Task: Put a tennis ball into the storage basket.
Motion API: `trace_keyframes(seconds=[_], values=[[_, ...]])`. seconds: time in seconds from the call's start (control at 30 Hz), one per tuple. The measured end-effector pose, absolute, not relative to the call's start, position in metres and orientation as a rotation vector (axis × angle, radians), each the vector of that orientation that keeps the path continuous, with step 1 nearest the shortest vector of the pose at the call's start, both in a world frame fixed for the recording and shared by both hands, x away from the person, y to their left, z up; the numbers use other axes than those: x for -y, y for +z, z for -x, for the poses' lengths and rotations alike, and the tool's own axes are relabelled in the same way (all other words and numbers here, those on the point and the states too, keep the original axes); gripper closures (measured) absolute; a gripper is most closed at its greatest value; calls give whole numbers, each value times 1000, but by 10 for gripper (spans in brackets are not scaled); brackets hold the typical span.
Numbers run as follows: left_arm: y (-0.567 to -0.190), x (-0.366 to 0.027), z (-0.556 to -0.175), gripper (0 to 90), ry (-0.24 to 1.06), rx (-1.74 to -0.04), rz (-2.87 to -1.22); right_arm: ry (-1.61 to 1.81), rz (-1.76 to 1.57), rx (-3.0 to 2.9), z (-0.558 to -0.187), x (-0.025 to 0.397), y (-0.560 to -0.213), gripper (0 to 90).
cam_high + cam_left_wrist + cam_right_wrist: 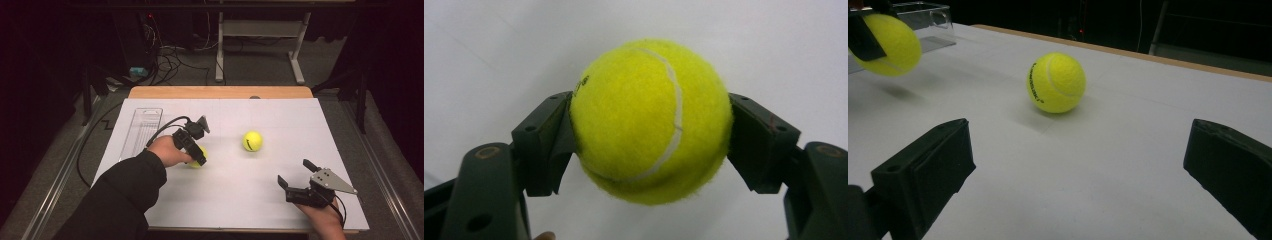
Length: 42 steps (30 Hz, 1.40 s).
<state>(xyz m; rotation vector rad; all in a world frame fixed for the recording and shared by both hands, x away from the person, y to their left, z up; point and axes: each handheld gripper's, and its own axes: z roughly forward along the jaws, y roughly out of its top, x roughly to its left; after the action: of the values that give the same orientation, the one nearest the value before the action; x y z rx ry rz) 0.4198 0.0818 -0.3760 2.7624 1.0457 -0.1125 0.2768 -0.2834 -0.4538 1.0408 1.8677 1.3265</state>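
Observation:
A yellow tennis ball (650,120) sits squeezed between both jaws of my left gripper (650,140), held a little above the white table sheet. From above, that gripper (199,159) is left of centre and the held ball (199,156) peeks out beside it; the same ball (889,44) hangs at the far left of the right gripper view, a shadow under it. A second tennis ball (252,141) (1056,82) rests free on the sheet near the middle. My right gripper (295,175) (1078,165) stands open at the front right, nothing between its jaws, well short of that ball.
A clear plastic tray (140,131) (923,15) lies along the left side of the white sheet (240,200). The wooden table edge (220,92) runs along the back. Beyond it are cables and a desk frame (260,45) on the floor.

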Motion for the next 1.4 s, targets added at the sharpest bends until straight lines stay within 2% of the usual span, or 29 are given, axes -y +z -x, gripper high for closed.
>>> trace_keyframes(seconds=[0.7, 1.4], values=[[-323, -123, -421, 271, -139, -1109, -2740, 1326, -1040, -1868, -277, 283, -453, 0], [-312, -200, -441, 271, -74, -1350, -2612, 1324, -1038, -1873, -277, 282, -454, 0]])
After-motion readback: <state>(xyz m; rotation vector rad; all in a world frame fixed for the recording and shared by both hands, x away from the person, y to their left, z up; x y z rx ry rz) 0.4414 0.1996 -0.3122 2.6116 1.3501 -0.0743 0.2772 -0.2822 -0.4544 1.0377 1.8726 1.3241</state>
